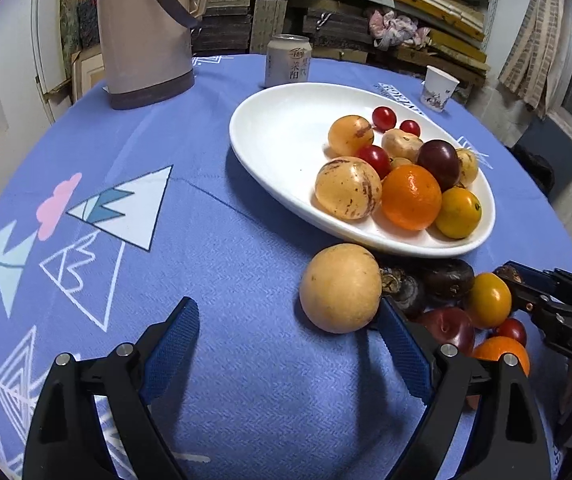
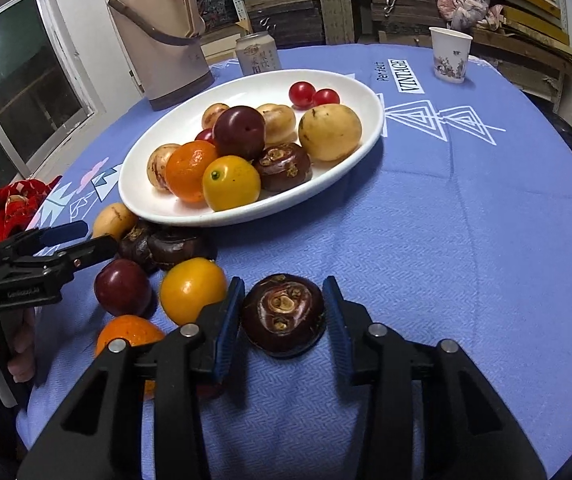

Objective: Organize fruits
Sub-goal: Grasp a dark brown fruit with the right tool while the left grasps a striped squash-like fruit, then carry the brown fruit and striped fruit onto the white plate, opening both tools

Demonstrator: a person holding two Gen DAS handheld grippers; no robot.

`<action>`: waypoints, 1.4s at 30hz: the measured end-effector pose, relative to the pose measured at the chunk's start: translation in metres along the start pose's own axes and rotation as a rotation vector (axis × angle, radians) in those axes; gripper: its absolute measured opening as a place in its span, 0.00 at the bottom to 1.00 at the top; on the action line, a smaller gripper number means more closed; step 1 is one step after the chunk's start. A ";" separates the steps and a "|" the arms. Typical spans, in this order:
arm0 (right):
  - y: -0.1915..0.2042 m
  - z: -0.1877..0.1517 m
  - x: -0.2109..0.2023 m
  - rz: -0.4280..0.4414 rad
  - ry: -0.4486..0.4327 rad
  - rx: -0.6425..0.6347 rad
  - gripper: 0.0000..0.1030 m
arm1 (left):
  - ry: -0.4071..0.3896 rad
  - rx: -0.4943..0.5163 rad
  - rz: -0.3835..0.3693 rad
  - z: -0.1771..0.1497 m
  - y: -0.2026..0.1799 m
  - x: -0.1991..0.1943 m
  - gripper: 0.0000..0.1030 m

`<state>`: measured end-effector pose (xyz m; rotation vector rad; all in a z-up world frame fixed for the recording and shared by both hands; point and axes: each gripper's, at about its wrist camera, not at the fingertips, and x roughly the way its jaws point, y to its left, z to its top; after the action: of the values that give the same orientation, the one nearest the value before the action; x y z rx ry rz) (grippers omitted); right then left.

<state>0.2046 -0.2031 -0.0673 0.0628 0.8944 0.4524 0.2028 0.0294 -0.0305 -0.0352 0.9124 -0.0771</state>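
Observation:
A white oval plate [image 1: 286, 128] [image 2: 157, 200] holds several fruits: oranges, plums, cherry tomatoes, tan round fruits. Loose fruits lie on the blue cloth in front of it. My left gripper [image 1: 290, 328] is open and empty; a tan round fruit [image 1: 340, 288] lies just beyond its right finger. My right gripper [image 2: 283, 312] is open, its fingers on either side of a dark brown water chestnut [image 2: 283, 314] resting on the cloth, with small gaps. A yellow orange [image 2: 193, 290], a plum [image 2: 122, 287] and an orange [image 2: 129, 334] lie to its left.
A beige thermos jug [image 1: 145, 32] [image 2: 161, 32], a drink can [image 1: 288, 60] [image 2: 256, 54] and a paper cup [image 1: 438, 88] [image 2: 450, 54] stand at the back of the round table. Two more dark chestnuts [image 2: 165, 246] lie by the plate's front rim. A red object [image 2: 17, 200] lies at the left.

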 end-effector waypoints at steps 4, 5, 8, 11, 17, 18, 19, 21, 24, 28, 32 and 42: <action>0.000 -0.001 -0.001 0.003 -0.001 0.000 0.40 | 0.054 -0.098 -0.076 0.010 0.015 0.010 0.86; 0.000 -0.001 -0.001 0.005 -0.002 0.001 0.40 | 0.067 -0.119 -0.105 0.012 0.019 0.012 0.82; 0.001 -0.001 -0.001 0.004 -0.002 -0.003 0.41 | 0.074 -0.132 -0.127 0.017 0.024 0.014 0.71; 0.002 -0.001 -0.001 -0.002 -0.001 -0.010 0.41 | 0.063 -0.108 -0.092 0.017 0.023 0.014 0.57; 0.006 -0.003 0.000 -0.021 0.001 -0.028 0.41 | 0.037 0.014 0.016 0.016 0.008 0.019 0.48; 0.006 -0.003 0.000 -0.021 0.001 -0.027 0.41 | 0.033 0.017 0.016 0.017 0.008 0.020 0.48; 0.006 -0.003 0.000 -0.022 0.001 -0.028 0.41 | 0.030 0.017 0.014 0.018 0.009 0.021 0.48; 0.007 -0.003 0.000 -0.027 0.002 -0.034 0.41 | 0.023 0.017 0.013 0.019 0.010 0.022 0.48; 0.011 -0.004 -0.001 -0.047 0.006 -0.054 0.41 | 0.006 0.048 0.046 0.018 0.006 0.023 0.44; 0.018 -0.007 -0.001 -0.094 0.011 -0.095 0.39 | -0.005 0.049 0.048 0.017 0.007 0.022 0.43; 0.021 -0.009 -0.004 -0.094 0.005 -0.111 0.39 | -0.011 0.057 0.051 0.014 0.006 0.020 0.43; 0.014 -0.004 -0.014 -0.042 -0.036 -0.068 0.39 | -0.037 0.061 0.014 0.013 0.002 0.002 0.43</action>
<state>0.1894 -0.1967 -0.0565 -0.0102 0.8431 0.4410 0.2147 0.0316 -0.0246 0.0263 0.8731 -0.0905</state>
